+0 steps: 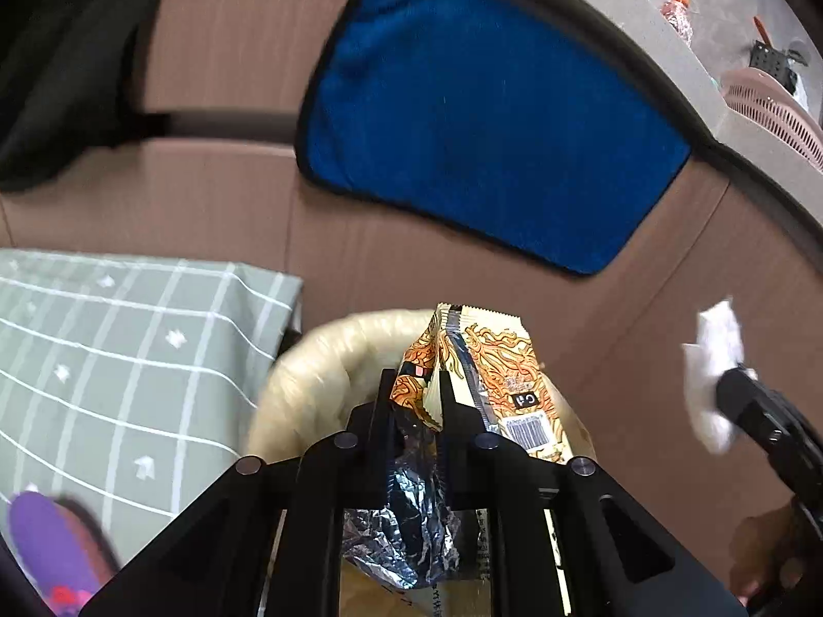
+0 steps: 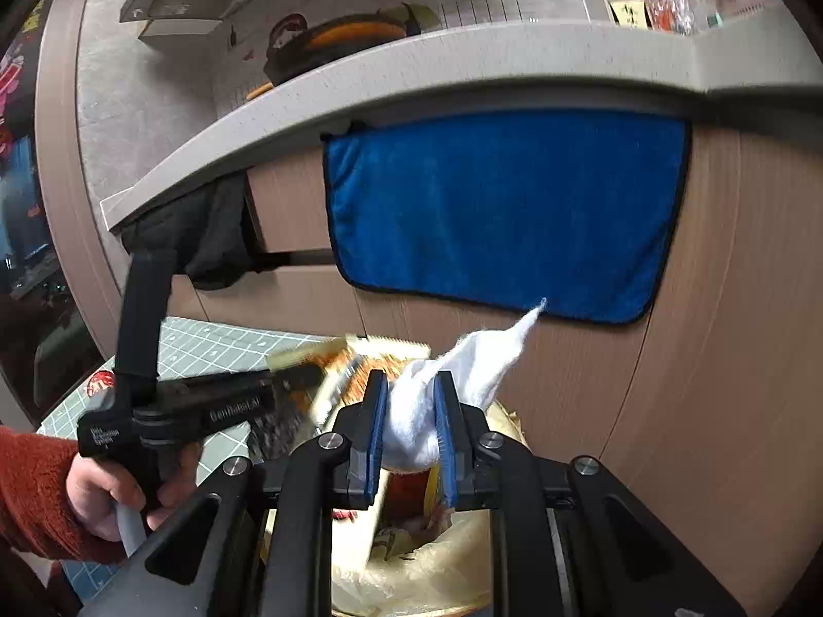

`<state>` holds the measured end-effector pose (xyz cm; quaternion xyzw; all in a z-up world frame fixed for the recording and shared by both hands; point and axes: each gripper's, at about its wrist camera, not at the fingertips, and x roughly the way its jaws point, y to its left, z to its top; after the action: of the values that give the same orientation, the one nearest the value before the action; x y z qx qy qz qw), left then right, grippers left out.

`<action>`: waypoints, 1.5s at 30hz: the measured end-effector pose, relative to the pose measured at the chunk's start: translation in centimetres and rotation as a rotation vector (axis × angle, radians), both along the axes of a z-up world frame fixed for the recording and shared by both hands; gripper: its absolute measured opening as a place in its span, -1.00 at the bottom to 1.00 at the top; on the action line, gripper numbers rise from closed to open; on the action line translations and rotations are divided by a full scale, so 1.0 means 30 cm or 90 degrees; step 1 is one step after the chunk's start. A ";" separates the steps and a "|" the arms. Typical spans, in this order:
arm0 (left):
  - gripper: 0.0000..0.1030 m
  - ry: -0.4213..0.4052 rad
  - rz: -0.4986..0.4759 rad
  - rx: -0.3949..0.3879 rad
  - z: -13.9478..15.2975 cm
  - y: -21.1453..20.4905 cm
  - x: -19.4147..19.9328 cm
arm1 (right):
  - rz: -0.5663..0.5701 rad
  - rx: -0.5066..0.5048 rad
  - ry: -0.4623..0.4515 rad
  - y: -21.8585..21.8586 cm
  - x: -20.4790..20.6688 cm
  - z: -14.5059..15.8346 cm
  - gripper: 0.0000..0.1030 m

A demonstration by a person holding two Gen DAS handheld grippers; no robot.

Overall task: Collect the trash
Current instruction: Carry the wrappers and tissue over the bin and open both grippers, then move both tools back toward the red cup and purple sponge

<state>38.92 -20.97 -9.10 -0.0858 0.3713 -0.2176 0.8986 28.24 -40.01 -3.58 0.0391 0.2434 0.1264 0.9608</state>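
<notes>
Surface/room: brown wood-grain cabinet front [image 2: 591,370] under a grey countertop [image 2: 463,59]. Blue towel [image 2: 504,211] hangs flat on the cabinet face; dark cloth [image 2: 206,236] hangs to its left. Table w/ green grid-pattern cloth [image 1: 118,355] sits at left, just beside a bin w/ pale yellowish liner [image 1: 319,375]. Pink basket [image 1: 771,113] and bottles on the countertop, far right.

Left gripper [image 1: 415,385]: jaws close together, clamped on a noodle wrapper [image 1: 494,360]. Wrapper is over the bin opening. Long axis runs roughly along the fingers; printed end w/ barcode points up and away, crumpled foil end [image 1: 411,514] lies back btwn the gripper arms.

Right gripper [image 2: 411,406]: blue pads [image 2: 378,411] pressed on a white tissue [image 2: 463,365], also above the bin [image 2: 452,565]. Tissue tapers to a point aimed up-right toward the towel; wadded end sits btwn the pads.

Left hand [image 2: 108,493], rust-red sleeve, grips the left handle.
</notes>
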 end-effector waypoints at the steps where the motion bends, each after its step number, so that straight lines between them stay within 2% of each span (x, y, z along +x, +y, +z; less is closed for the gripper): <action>1: -0.52 0.003 -0.010 -0.007 -0.005 -0.001 0.002 | 0.000 0.001 0.005 -0.001 0.009 -0.010 -0.66; 2: -0.33 0.005 -0.018 -0.012 -0.008 -0.003 0.003 | 0.000 0.003 0.011 0.000 0.021 -0.023 -0.66; 5: -0.04 0.012 -0.037 -0.032 -0.004 0.005 0.007 | 0.003 0.013 0.027 0.007 0.051 -0.054 -0.66; 15: -0.01 -0.008 0.023 -0.059 0.099 0.180 -0.055 | 0.042 0.024 0.068 0.101 0.139 -0.128 -0.66; 19: -0.01 -0.010 0.032 -0.055 0.124 0.256 -0.122 | 0.055 0.032 0.078 0.137 0.157 -0.144 -0.57; 22: -0.01 -0.020 0.044 -0.053 0.139 0.313 -0.170 | 0.039 0.021 0.085 0.157 0.167 -0.143 -0.33; 24: -0.01 -0.022 0.058 -0.056 0.151 0.355 -0.199 | 0.032 0.023 0.087 0.157 0.164 -0.136 -0.31; 30: -0.01 -0.013 0.066 -0.088 0.199 0.446 -0.257 | 0.005 0.032 0.085 0.157 0.127 -0.086 -0.23; 39: -0.01 -0.093 0.103 -0.132 0.350 0.614 -0.412 | 0.005 -0.023 0.001 0.274 -0.032 0.083 -0.23; 45: -0.01 -0.152 0.168 -0.121 0.438 0.795 -0.543 | 0.035 -0.031 -0.022 0.398 -0.106 0.134 -0.23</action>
<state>22.62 2.87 4.05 -0.1919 0.2253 -0.1404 0.9448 25.04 -28.07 0.43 0.0068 0.2304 0.1472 0.9619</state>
